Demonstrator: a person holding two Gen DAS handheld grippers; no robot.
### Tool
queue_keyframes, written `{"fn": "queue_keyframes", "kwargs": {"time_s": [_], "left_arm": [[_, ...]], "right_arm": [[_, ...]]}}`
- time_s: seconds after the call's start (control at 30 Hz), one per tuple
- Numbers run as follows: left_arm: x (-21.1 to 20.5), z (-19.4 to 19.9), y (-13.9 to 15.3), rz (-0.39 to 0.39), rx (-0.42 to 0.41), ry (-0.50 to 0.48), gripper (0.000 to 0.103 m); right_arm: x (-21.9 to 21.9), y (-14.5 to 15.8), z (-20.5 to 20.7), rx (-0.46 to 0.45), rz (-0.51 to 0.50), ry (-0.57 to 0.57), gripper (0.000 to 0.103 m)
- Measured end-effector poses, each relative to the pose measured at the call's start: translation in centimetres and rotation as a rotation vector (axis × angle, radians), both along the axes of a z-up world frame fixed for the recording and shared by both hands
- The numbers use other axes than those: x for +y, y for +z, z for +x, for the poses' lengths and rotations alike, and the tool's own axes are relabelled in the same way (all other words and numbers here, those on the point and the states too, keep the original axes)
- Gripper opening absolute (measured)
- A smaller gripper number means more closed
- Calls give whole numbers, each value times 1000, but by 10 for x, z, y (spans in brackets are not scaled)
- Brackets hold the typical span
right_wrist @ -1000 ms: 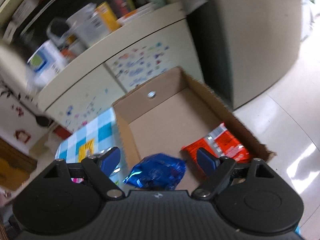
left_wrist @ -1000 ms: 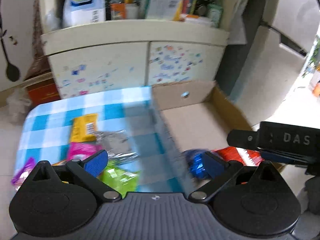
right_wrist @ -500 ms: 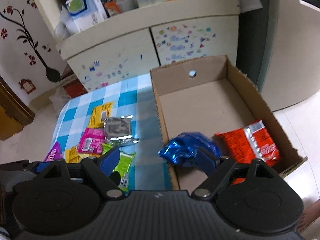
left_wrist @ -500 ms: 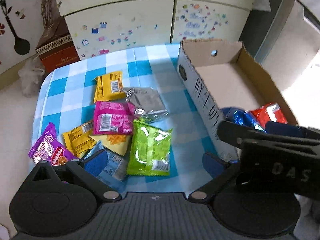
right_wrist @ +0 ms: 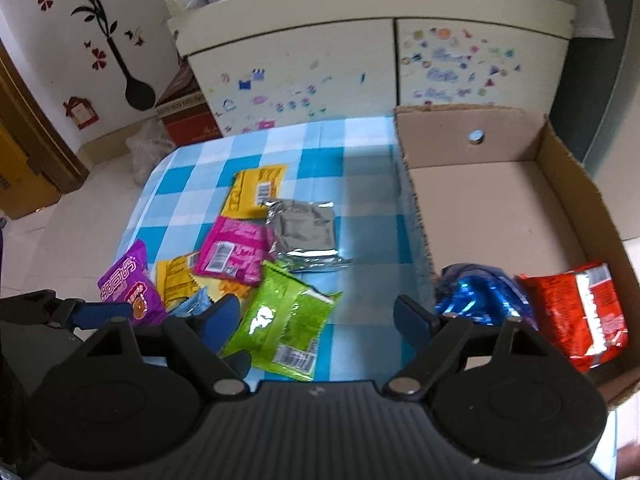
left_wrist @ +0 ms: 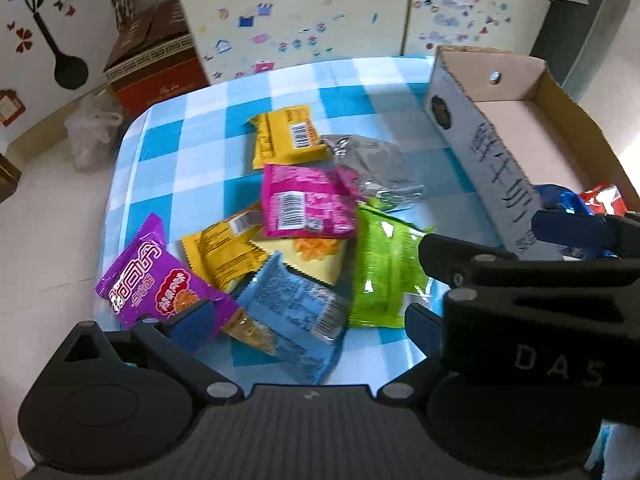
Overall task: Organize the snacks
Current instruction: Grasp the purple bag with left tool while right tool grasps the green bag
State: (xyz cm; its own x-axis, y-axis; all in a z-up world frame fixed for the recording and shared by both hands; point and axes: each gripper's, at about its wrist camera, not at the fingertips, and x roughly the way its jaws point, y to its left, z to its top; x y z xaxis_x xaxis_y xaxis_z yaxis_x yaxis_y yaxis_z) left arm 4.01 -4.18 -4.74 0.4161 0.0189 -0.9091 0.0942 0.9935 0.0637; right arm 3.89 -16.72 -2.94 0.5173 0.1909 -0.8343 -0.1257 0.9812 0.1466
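Note:
A pile of snack packets lies on the blue-checked tablecloth [left_wrist: 192,152]: purple [left_wrist: 148,280], light blue [left_wrist: 296,308], green [right_wrist: 280,320], pink [left_wrist: 304,204], yellow [left_wrist: 286,136] and silver [right_wrist: 304,236]. To the right stands a cardboard box [right_wrist: 560,184] holding a blue packet [right_wrist: 480,296] and a red packet [right_wrist: 576,312]. My left gripper [left_wrist: 306,324] hangs open above the light blue packet. My right gripper [right_wrist: 318,320] is open above the green packet, which lies flat on the cloth and is not gripped. Both grippers hover side by side over the pile.
A cream cabinet [right_wrist: 320,80] with stickers stands behind the table, with a brown carton [left_wrist: 156,68] and a plastic bag [left_wrist: 92,128] on the floor at its left. The table's left edge drops to pale floor tiles [left_wrist: 52,240]. The box's far half is bare cardboard.
Both grippers swung left from the box and tilted down over the snack pile. The right gripper's view rolled level. The blue packet stays in the box.

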Motion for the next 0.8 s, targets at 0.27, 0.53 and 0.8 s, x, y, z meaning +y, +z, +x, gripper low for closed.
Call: {"fn": "queue_keyframes", "kwargs": {"time_s": [0.27,0.53,0.8], "left_arm": [[50,13,-3,-36,-26,139,102],[99,36,6,-171,-52,279,102],[139,45,-14,-190,0,413,103]], "right_arm": [[-2,-6,12,24,62,-2,84],[2,-20,21,91,147,-1,84],[7,-42,29,178,193,-60,84]]}}
